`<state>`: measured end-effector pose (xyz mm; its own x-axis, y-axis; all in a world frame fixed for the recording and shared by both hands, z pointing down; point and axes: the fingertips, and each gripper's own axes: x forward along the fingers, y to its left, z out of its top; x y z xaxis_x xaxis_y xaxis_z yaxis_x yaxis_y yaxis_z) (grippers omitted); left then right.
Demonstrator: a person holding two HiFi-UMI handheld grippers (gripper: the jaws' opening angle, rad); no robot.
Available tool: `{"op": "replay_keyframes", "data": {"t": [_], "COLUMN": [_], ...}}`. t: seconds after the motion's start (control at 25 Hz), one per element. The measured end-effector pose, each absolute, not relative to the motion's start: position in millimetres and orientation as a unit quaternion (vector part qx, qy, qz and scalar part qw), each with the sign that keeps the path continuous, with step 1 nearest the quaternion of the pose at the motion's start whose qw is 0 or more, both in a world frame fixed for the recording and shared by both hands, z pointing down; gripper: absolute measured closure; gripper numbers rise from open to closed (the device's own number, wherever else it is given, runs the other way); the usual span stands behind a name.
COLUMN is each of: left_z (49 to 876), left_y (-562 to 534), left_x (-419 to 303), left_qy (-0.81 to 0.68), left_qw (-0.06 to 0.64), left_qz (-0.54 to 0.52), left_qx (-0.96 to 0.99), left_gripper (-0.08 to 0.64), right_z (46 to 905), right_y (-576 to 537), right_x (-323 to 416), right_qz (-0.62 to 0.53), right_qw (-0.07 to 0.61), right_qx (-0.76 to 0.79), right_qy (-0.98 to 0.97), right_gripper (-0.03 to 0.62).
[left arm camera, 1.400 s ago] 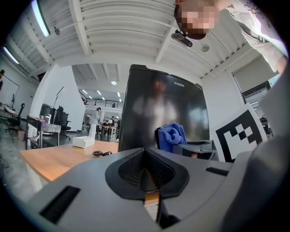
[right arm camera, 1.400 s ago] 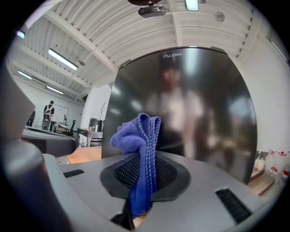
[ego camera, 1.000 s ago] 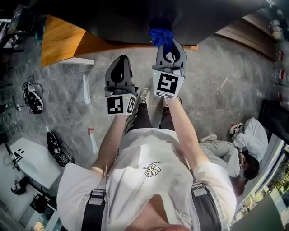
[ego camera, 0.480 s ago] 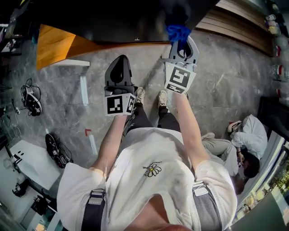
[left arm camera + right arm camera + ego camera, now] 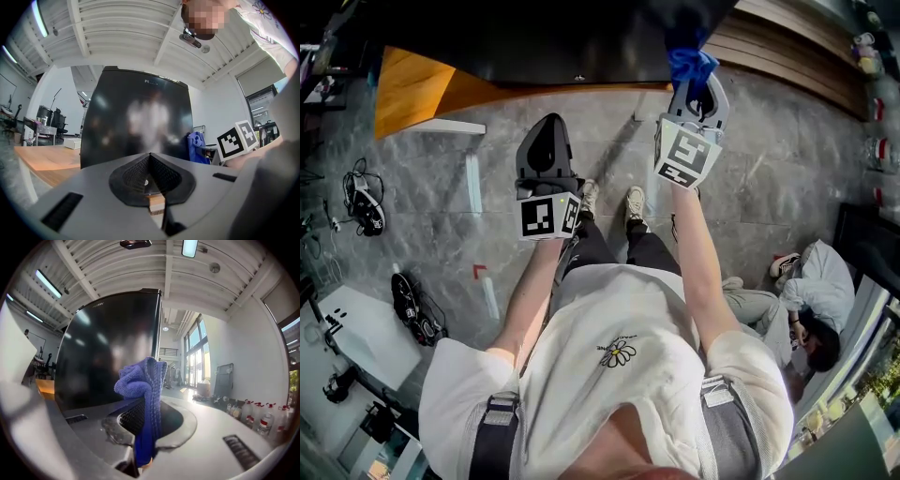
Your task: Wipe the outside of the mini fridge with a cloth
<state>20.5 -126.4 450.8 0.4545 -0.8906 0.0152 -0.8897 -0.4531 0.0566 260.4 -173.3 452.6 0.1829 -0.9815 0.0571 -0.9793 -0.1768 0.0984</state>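
Note:
The black mini fridge (image 5: 553, 37) stands on a wooden tabletop (image 5: 417, 89) at the top of the head view. My right gripper (image 5: 694, 86) is shut on a blue cloth (image 5: 688, 62), held up at the fridge's right front corner. In the right gripper view the bunched cloth (image 5: 143, 380) sticks up out of the right gripper (image 5: 145, 425), just by the fridge's (image 5: 108, 352) glossy door edge. My left gripper (image 5: 546, 131) hangs lower, off the fridge. In its own view the left gripper (image 5: 150, 164) is shut on nothing and faces the door (image 5: 140, 117); the cloth (image 5: 197, 146) shows at right.
A white table leg (image 5: 473, 178) stands below the wooden top. Shoes and cables (image 5: 366, 206) lie on the grey floor at left. A person (image 5: 802, 300) sits on the floor at right. Spray bottles (image 5: 260, 416) line a ledge at far right.
My right gripper has carried the blue cloth rightward along the fridge's front toward its right corner. The left gripper has barely moved.

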Motion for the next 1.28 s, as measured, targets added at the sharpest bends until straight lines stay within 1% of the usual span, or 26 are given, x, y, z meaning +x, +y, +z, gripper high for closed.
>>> {"op": "replay_keyframes", "data": {"t": [0.32, 0.48, 0.68, 0.92, 1.28], "left_z": [448, 447, 449, 449, 471], "left_y": [-127, -132, -132, -143, -172], "left_x": [8, -11, -29, -59, -141], "left_qy": [-0.527, -0.539, -0.540, -0.546, -0.567], "left_qw": [0.023, 0.022, 0.030, 0.032, 0.046], "left_qz": [-0.004, -0.007, -0.010, -0.015, -0.006], "left_qx": [0.850, 0.842, 0.841, 0.837, 0.822], "left_gripper": [0.555, 0.555, 0.555, 0.555, 0.555], "right_z": [455, 455, 457, 464, 470], "right_y": [-169, -152, -136, -153, -204], "right_x": [293, 285, 223, 136, 3], "right_qz": [-0.003, -0.002, 0.006, 0.030, 0.029], "right_qw": [0.056, 0.058, 0.053, 0.033, 0.021], "right_qx": [0.796, 0.798, 0.765, 0.721, 0.666], "right_qy": [-0.602, -0.600, -0.642, -0.691, -0.745], "right_gripper": [0.531, 0.531, 0.531, 0.531, 0.531]}}
